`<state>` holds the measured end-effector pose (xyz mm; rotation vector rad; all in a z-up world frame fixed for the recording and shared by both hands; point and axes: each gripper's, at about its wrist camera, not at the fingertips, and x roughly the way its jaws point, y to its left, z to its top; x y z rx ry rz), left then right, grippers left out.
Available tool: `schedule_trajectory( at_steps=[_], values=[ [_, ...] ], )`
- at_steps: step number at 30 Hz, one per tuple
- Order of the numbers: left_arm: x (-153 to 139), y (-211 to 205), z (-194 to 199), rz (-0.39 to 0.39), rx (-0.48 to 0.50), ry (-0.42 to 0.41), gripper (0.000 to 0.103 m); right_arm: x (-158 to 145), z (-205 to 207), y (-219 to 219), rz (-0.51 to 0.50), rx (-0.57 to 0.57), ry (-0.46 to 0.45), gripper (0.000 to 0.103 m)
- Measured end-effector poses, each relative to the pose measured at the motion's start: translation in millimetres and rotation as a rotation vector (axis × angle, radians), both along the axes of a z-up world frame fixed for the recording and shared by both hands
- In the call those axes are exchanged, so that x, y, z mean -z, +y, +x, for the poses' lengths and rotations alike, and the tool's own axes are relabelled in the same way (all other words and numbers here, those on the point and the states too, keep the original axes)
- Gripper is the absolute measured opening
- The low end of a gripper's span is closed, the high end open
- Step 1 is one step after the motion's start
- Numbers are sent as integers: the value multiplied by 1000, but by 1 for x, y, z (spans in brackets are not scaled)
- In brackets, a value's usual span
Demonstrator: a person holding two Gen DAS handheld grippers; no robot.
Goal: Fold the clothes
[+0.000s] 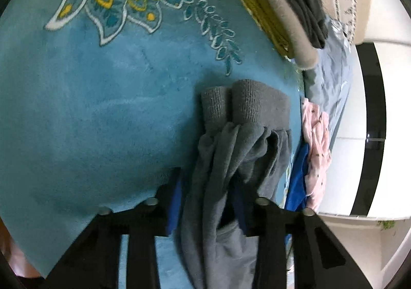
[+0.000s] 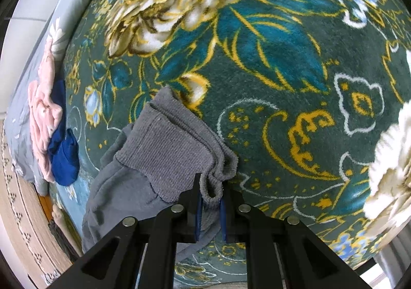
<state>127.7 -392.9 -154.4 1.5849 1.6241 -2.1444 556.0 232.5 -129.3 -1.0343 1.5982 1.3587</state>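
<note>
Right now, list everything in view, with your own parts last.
grey garment: one, grey with ribbed cuffs, on the blanket, held by both tongs
blanket: one, teal floral, under everything
folded stack: one, yellow, beige and dark grey, far edge
pink garment: one, pink, crumpled at the edge
blue garment: one, royal blue, beside the pink
sheet: one, grey-blue, beyond the blanket
left tongs: black, gripping cloth
right tongs: black, pinching a cuff

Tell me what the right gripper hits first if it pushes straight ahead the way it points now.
The right gripper is already shut on the ribbed cuff of the grey garment. Straight ahead lies more of that cuff, then the floral blanket beneath; depth is hard to judge in the fisheye view.
</note>
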Motion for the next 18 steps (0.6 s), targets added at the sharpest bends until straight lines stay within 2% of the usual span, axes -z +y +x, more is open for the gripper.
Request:
schedule_trajectory(
  at_steps=[2,3,7,10,12,15,17,18],
  values=[
    [-3,4,-2,-11,-8,-7,16,2,2,1,3,22,1,12],
    [-7,8,-6,-28,-3,-8,13,2,2,2,7,30,-2,12],
    [-31,16,-16,-89,16,5,10,-4,1,7,22,32,-7,11],
    [-59,22,-27,-115,28,46,9,-17,-4,21,42,29,39,10],
    [-74,29,-40,-119,29,71,9,-33,-18,35,64,30,113,10],
    [-107,42,-61,-118,39,141,9,-69,-78,44,121,2,240,10],
    [-134,53,-75,-130,61,207,9,-101,-72,37,167,-30,324,10],
    [-147,58,-79,-134,70,240,9,-122,-92,48,203,-51,371,10]
  ],
)
